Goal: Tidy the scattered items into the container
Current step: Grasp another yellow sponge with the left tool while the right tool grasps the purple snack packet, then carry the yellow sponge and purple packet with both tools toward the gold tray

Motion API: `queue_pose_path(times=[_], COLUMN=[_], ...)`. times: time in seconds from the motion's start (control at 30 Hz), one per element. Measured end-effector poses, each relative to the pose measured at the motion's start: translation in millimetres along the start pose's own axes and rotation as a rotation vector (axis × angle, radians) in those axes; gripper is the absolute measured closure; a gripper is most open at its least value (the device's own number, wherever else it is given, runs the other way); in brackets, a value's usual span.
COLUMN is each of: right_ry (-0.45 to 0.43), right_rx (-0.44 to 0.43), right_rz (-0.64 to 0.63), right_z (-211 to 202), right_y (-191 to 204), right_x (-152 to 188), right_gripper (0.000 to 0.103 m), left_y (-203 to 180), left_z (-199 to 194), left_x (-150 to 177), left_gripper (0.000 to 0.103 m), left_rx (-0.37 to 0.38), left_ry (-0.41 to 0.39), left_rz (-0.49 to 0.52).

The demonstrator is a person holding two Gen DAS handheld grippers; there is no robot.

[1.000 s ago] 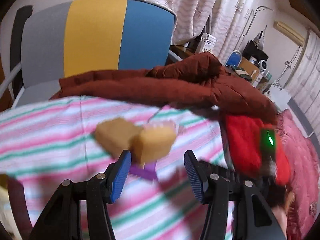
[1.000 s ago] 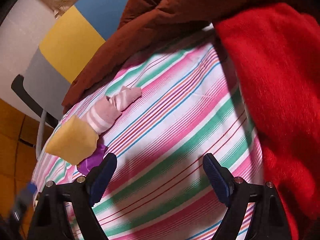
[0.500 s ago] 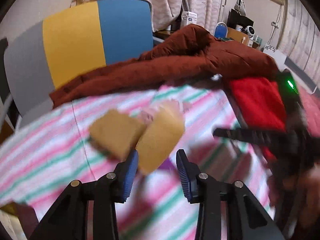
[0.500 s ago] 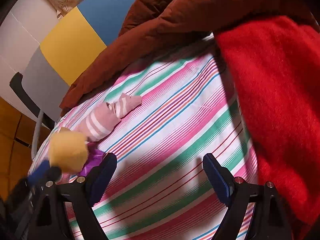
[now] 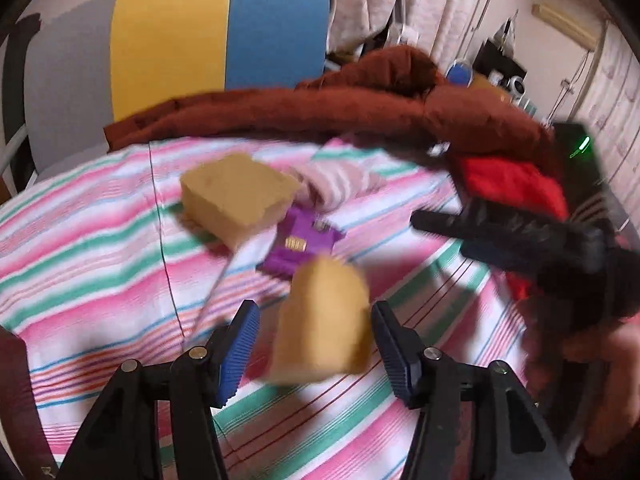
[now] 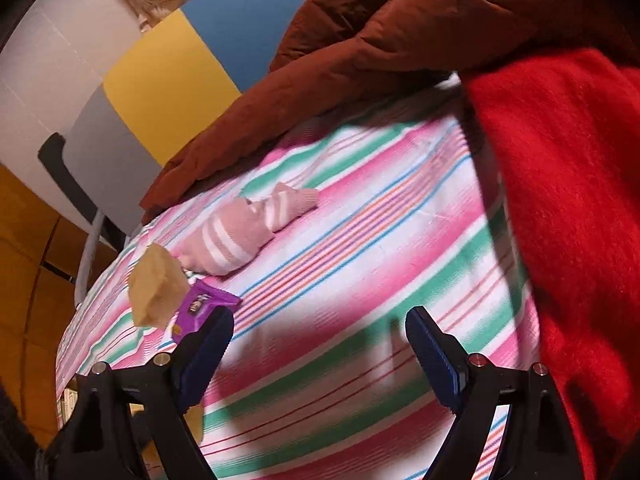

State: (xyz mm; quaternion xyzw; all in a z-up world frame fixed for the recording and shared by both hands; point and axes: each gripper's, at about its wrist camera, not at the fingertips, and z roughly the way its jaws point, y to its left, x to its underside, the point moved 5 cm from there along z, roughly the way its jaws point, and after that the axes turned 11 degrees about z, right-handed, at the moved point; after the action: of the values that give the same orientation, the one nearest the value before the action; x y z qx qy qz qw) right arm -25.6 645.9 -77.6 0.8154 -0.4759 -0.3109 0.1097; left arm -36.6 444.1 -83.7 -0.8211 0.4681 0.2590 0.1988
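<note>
The tan sponge block (image 5: 322,320) between your left jaws looks light, soft and springy, so judge it as something that squashes under pressure and may pop back or roll away once freed; take it across its broad flat faces near the middle, not by a corner, and close only until the foam gives a little. Right now it sits between the two blue pads of your left gripper (image 5: 314,344), blurred, with a gap showing on each side, and the jaws are opening, so the pads do not appear to press on it. Whether it rests on the striped bedcover (image 5: 100,280) or hangs just above it you cannot tell from the blur. Just beyond it lies a purple snack packet (image 5: 300,244), thin and slick, likely to slide under a pad. Past that sits a second tan sponge block (image 5: 238,198), touching or overlapping the packet's edge, and beside it a pink striped sock (image 5: 336,180), limp and easy to pinch anywhere. Your right gripper (image 6: 320,354) hovers with its jaws spread wide and nothing between them, the packet near its left pad. No container shows in either view, so you cannot yet see where these go.
</note>
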Motion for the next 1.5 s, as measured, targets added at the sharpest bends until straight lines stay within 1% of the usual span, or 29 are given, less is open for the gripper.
queue_pose_path(times=[0.03,0.1,0.13,0.17,0.23,0.27,0.37,0.47,0.6,0.8,0.9,0.97,1.0,1.03,1.07,1.13,1.33,1.5], right_ry=[0.0,0.003,0.008,0.011,0.015,0.017,0.023,0.035,0.038,0.065,0.076,0.084,0.077,0.07,0.068,0.074,0.064,0.085], right_rx=[-0.009,-0.017,-0.022,-0.026,-0.029,-0.033,-0.05,-0.048,-0.048,-0.051,-0.051,-0.047,-0.042,-0.019,-0.007,-0.013,0.032,0.031], right_rz=[-0.024,-0.063,-0.092,-0.123,-0.17,-0.197,-0.253,-0.273,-0.308,-0.387,-0.397,-0.38,-0.383,-0.393,-0.395,-0.388,-0.437,-0.416], right_z=[1,3,4,5,7,8,13,21,31,56,64,67,67,67,67,66,63,59], right_y=[5,13,19,25,34,39,53,59,73,93,95,91,89,87,85,83,86,80], right_x=[2,5,8,11,17,21,30,34,35,42,46,45,44,42,41,40,47,48], right_gripper=[0.015,0.015,0.015,0.015,0.015,0.015,0.015,0.015,0.015,0.015,0.021,0.025,0.032,0.044,0.048,0.05,0.053,0.053], left_y=[0,3,6,11,15,17,13,13,21,15,17,18,18,18,18,18,17,19], left_z=[5,11,10,9,4,3,-2,-4,-5,-3,-3,-3,-3,-4,-4,-5,-14,-24], left_x=[5,15,19,23,29,32,44,47,51,49,50,50,50,50,50,52,63,75], left_gripper=[0.046,0.055,0.067,0.068,0.068,0.068,0.069,0.07,0.07,0.07,0.069,0.069,0.069,0.069,0.069,0.07,0.07,0.07], left_rx=[-0.01,-0.021,-0.035,-0.042,-0.012,-0.017,-0.038,-0.034,0.01,-0.019,-0.011,-0.007,-0.007,-0.007,-0.008,-0.009,-0.014,0.006], left_ry=[0.017,0.031,0.021,0.0,-0.044,-0.056,-0.104,-0.112,-0.129,-0.126,-0.13,-0.131,-0.132,-0.132,-0.132,-0.133,-0.142,-0.148], left_rz=[0.004,0.004,0.004,-0.005,-0.033,-0.034,0.002,-0.01,-0.048,-0.024,-0.031,-0.034,-0.034,-0.034,-0.034,-0.034,-0.046,-0.065])
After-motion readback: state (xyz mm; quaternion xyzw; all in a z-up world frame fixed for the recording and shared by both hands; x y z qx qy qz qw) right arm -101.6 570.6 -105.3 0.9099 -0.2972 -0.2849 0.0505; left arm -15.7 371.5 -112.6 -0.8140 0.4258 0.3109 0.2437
